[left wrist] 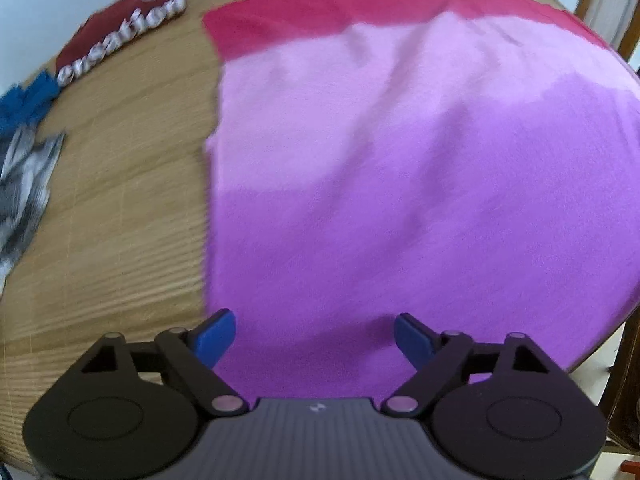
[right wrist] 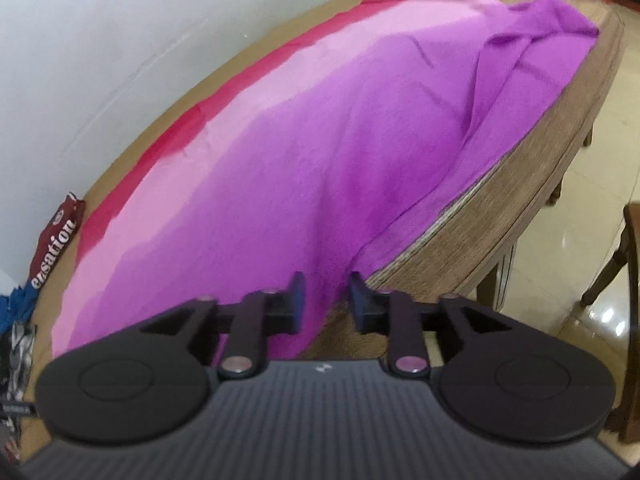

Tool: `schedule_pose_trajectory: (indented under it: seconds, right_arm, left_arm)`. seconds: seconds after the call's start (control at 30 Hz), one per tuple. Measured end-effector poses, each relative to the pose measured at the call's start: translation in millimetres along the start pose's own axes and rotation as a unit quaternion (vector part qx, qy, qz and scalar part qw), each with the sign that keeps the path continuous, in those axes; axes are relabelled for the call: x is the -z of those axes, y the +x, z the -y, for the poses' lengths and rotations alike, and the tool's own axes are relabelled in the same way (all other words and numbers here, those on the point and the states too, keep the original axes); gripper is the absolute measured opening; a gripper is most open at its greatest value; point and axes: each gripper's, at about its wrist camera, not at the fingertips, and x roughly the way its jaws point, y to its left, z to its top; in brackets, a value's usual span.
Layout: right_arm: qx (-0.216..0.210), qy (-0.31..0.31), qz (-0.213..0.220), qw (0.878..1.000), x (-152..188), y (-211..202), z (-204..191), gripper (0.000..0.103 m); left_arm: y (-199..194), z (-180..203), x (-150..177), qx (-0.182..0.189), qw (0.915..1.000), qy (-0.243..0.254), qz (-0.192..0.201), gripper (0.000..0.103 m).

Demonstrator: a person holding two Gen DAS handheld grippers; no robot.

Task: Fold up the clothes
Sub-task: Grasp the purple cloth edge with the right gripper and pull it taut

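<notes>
The left gripper [left wrist: 315, 336] is hovering above the near hem of a cloth [left wrist: 400, 184] banded purple, pink and red, tilting steeply down at it, its jaws spread wide with nothing between them. The cloth is lying spread across the wooden desk [left wrist: 120, 216], its far corner rumpled in the right wrist view. The right gripper [right wrist: 323, 300] is angling down at the desk's near edge, its jaws standing partly apart with a hanging fold of the cloth running between them; whether the blue pads [right wrist: 297, 300] are pressing it is not clear. A folded maroon shirt [left wrist: 120, 28], a blue garment [left wrist: 28, 100] and a grey one [left wrist: 24, 184] are lying apart to the left.
</notes>
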Motion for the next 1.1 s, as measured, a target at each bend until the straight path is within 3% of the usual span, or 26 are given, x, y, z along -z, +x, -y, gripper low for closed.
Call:
schedule_pose_trajectory:
  seconds: [0.2, 0.33, 0.5, 0.87, 0.9, 0.97, 1.1]
  right_arm:
    - [0.016, -0.005, 0.032, 0.999, -27.2, -20.7, 41.5, 0.034]
    - [0.05, 0.024, 0.055, 0.997, -54.3, -23.4, 75.5, 0.036]
    - [0.091, 0.041, 0.06, 0.993, -88.9, 1.4, 95.0, 0.036]
    - [0.102, 0.022, 0.052, 0.993, -106.7, 46.4, 86.1, 0.033]
    - [0.107, 0.021, 0.056, 0.992, -108.4, 46.4, 86.9, 0.02]
    - [0.119, 0.025, 0.066, 0.99, -111.1, 42.6, 90.5, 0.005]
    - [0.151, 0.05, 0.1, 0.982, -117.5, 22.4, 103.6, 0.005]
  left_arm:
    - [-11.4, 87.5, -32.4, 0.039, 0.9971, 0.048, 0.044, 0.089]
    - [2.8, 152.4, -53.2, 0.052, 0.9933, 0.096, 0.037, 0.089]
    - [16.3, 208.6, -76.9, 0.06, 0.9873, 0.143, 0.035, 0.089]
    - [50.3, 240.5, -111.6, 0.094, 0.9819, 0.164, 0.011, 0.089]
    - [52.4, 240.0, -113.9, 0.098, 0.9814, 0.165, 0.007, 0.09]
    - [56.6, 238.9, -118.5, 0.104, 0.9802, 0.168, 0.0, 0.092]
    - [61.3, 236.8, -123.3, 0.113, 0.9756, 0.188, -0.008, 0.094]
